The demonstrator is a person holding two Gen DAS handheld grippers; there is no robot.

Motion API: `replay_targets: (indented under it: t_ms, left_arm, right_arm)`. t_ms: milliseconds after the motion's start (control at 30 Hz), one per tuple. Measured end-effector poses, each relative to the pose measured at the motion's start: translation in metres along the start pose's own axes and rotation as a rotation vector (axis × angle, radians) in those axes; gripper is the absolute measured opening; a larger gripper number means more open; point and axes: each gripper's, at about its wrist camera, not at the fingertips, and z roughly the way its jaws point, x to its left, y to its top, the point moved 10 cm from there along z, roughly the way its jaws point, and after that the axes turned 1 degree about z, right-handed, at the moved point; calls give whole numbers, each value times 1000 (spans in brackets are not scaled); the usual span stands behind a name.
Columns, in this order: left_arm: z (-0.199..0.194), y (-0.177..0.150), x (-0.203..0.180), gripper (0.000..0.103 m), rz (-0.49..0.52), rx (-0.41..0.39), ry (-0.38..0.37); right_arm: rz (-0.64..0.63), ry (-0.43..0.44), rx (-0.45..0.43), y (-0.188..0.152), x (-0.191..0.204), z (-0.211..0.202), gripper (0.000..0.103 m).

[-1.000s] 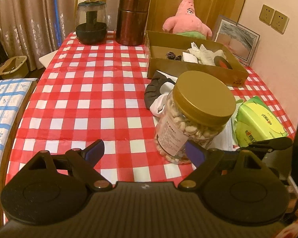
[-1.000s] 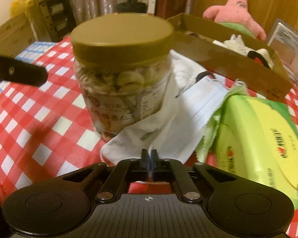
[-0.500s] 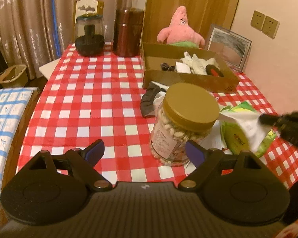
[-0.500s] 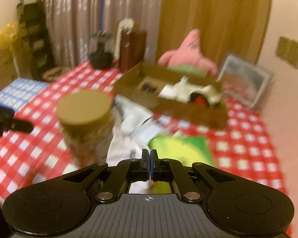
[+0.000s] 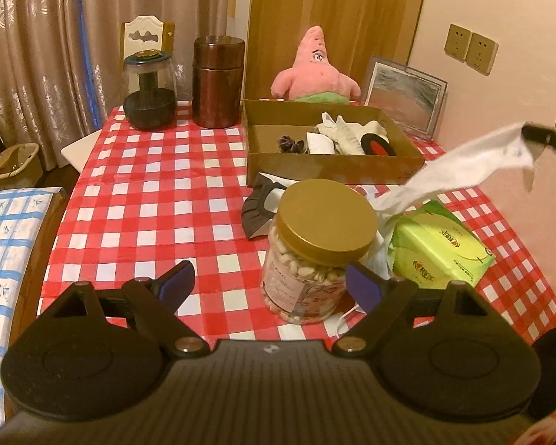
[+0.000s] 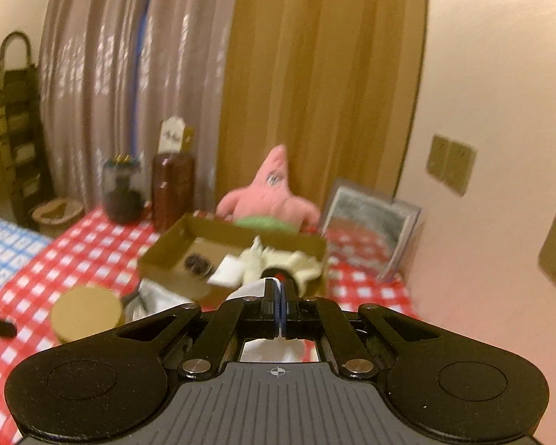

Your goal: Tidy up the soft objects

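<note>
White cloth lifted, box of soft things behind

The white cloth point(image 5: 459, 170) stretches taut from beside the jar up to the right, off the table. The open cardboard box point(image 5: 333, 165), farther back, holds pale crumpled fabrics point(image 5: 346, 131).

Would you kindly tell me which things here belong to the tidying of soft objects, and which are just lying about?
Job: white cloth pinched in the right gripper; dark cloth on the table; cardboard box with soft items; open left gripper.

Lying about: nut jar, green pack, Patrick plush, picture frame, brown canister, glass jar.
</note>
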Motion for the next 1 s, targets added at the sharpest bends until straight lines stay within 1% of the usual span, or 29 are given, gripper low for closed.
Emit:
replay_targets:
  t_ms: [200,267,333,400,500,633,833,900,933,967,1000]
  left_arm:
    - [0,-3,-9,87,5,2,-14]
    - [-1,-5,-14,87,6,6,-23]
    - [-2,-6,-20,87,14,7,-35]
    - [-2,-8,-27,87,28,9,-52]
    - [0,-10,-34,87,47,15,-67]
    - [5,-10,-35,87,49,23,-76]
    - [17,-11,-34,87,50,36,-77]
    - [21,-12,-33,87,47,40,-77]
    - [23,-13,-32,87,45,43,-76]
    - [25,-14,-31,87,42,47,-76]
    - [27,-14,-30,87,40,49,-76]
  right_arm:
    - [34,-59,-114,31,-24,-23,1]
    - [40,-65,-125,34,-28,-25,1]
    - [39,-41,-99,29,-27,-24,1]
    - [29,7,-40,18,-20,-15,1]
    - [21,72,41,-5,-7,2,1]
    - [27,155,145,-38,12,25,1]
    - [39,241,219,-69,36,59,2]
    - [16,250,242,-77,42,67,13]
    - [8,248,245,-81,45,71,39]
    - [1,245,246,-83,47,74,67]
    - [-1,250,238,-83,48,74,74]
